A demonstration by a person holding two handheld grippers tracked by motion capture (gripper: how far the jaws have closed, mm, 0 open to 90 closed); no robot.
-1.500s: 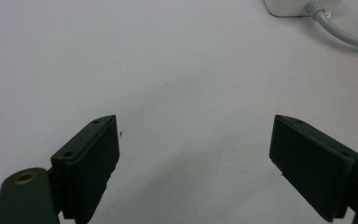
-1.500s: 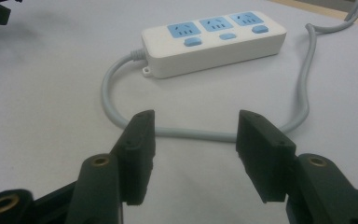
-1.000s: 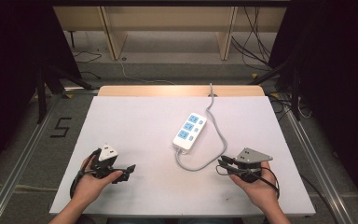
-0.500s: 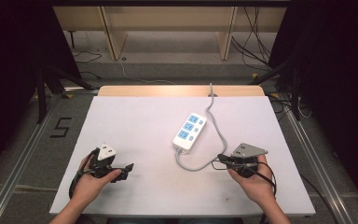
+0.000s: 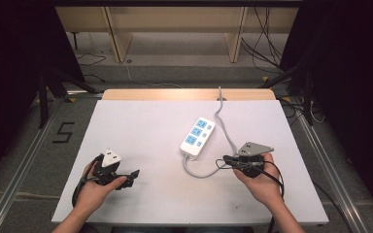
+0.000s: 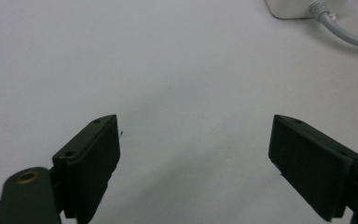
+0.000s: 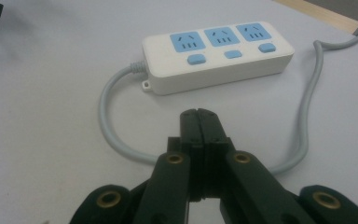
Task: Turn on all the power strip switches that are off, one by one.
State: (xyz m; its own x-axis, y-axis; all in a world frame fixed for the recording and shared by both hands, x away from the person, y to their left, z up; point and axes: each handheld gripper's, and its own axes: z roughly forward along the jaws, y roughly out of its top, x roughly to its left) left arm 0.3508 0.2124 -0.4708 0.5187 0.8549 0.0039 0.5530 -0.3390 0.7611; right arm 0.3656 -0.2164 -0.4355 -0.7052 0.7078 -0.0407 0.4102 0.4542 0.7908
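At the table's 12 o'clock edge, the grey cord [image 5: 223,127] of the white three-socket power strip with blue faces & buttons [image 5: 197,136] is dropping out of sight; in the left gripper view the strip [image 6: 290,7] is cut off by the frame top. The white matte tabletop [image 5: 145,126] is sitting on a wood-edged bench, w/ a concrete floor, loose cables & a taped "5" [image 5: 63,132] around it. The strip is lying flat, centre-right, its cord looping at 6 o'clock just in front of the right gripper [image 5: 227,159]. That gripper's jaws are pressing together, nothing between them, having just been closing. The left gripper [image 5: 134,173], at 7 o'clock, is holding its jaws wide over bare table.
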